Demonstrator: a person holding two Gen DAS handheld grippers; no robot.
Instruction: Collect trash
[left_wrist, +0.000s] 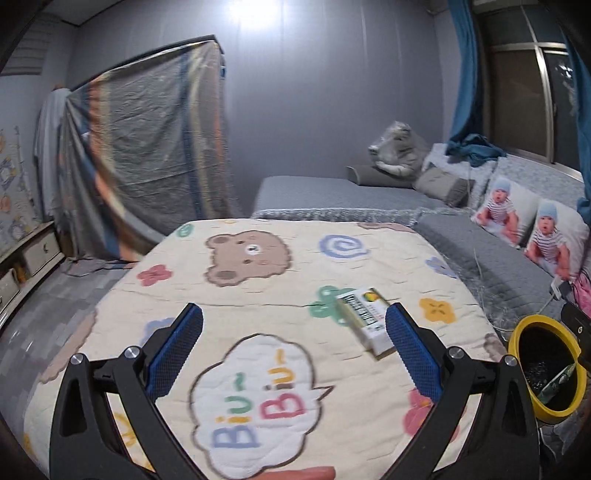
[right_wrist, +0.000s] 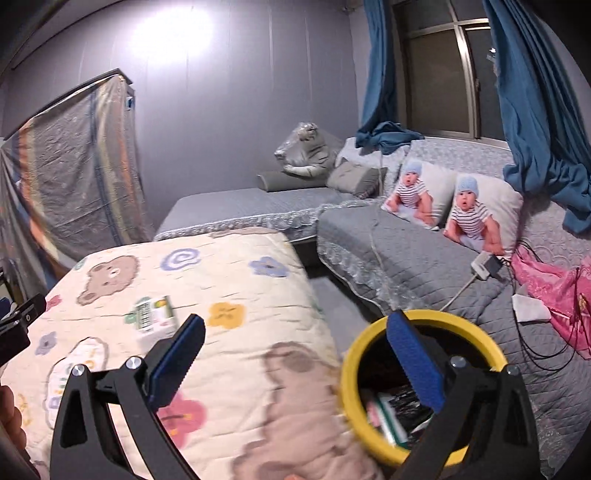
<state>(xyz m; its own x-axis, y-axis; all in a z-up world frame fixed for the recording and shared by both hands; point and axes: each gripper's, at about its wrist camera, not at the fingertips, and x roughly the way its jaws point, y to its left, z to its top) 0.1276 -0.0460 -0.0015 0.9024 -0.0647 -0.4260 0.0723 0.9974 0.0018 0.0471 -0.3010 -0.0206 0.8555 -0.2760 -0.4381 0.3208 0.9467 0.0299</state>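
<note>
A small white and green carton (left_wrist: 365, 320) lies on the cream bear-print quilt (left_wrist: 258, 295), just ahead of the right finger of my left gripper (left_wrist: 294, 328). That gripper is open and empty, low over the quilt. The carton also shows in the right wrist view (right_wrist: 155, 317), left of my right gripper (right_wrist: 295, 341). My right gripper is open and empty, its right finger over the yellow-rimmed bin (right_wrist: 373, 339). The bin (left_wrist: 576, 369) holds a black liner and some trash, and stands at the quilt's right edge.
A grey bed (right_wrist: 424, 266) lies to the right with two baby-print pillows (right_wrist: 476, 218), a pink cloth (right_wrist: 554, 288) and a charger with cables (right_wrist: 487, 267). A covered rack (left_wrist: 147, 155) stands at the back left. Drawers (left_wrist: 37, 254) line the left wall.
</note>
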